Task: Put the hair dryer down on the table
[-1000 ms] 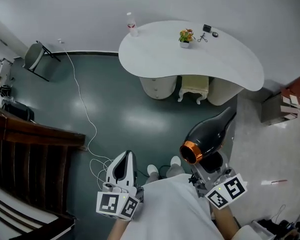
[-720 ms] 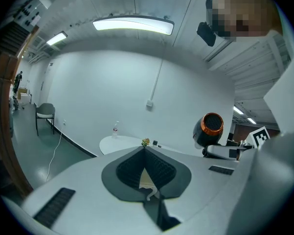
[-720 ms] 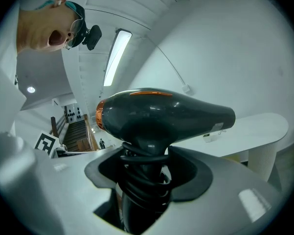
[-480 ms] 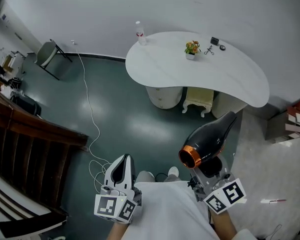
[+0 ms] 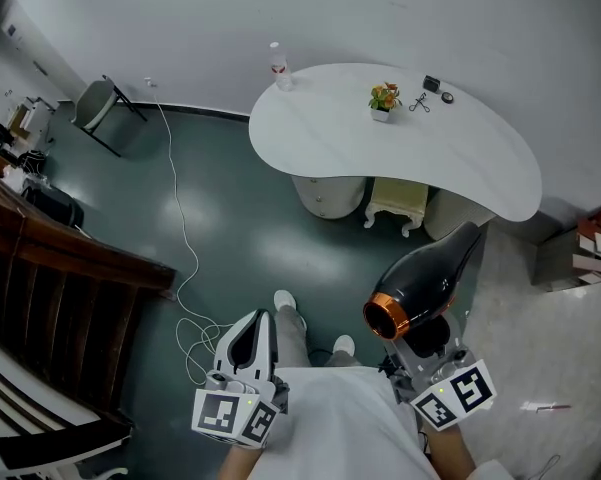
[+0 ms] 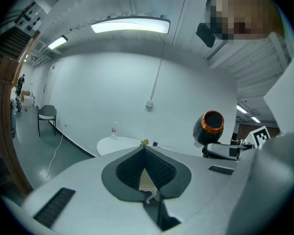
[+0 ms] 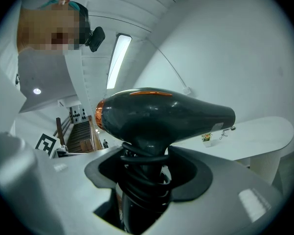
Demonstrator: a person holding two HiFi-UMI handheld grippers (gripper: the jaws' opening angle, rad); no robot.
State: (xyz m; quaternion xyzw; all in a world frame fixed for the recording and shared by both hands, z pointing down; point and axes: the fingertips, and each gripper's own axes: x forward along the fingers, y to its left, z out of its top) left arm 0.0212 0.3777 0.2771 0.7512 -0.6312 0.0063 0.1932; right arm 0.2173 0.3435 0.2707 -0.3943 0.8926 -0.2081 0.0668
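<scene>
Lowest in the head view, at lower left: left gripper (image 5: pixel 258 318), tongs pressed together on nothing, carried idle. Just right of it, at lower right: right gripper (image 5: pixel 426 340), pinching the hair dryer (image 5: pixel 425 278) by its handle, with the cord (image 7: pixel 143 173) wound round that handle inside the jaws. Sits a touch farther right in the frame than half a second ago, otherwise gripped the same. Between the two grippers, newly in sight: a foot (image 5: pixel 284 298) stepped forward on the dark floor (image 5: pixel 230 228). Reads as a walk toward the table, the put-down not yet begun. Runs the barrel from lower left to upper right of the frame, orange-ringed wide end nearest the bottom edge, tapered end aimed at the table's right end, handle straight down into the jaws. Farthest, at upper middle: the white table (image 5: pixel 320 128), well apart from the dryer, bearing a small potted plant (image 5: pixel 384 98) and a bottle (image 5: pixel 277 63) by its left edge.
</scene>
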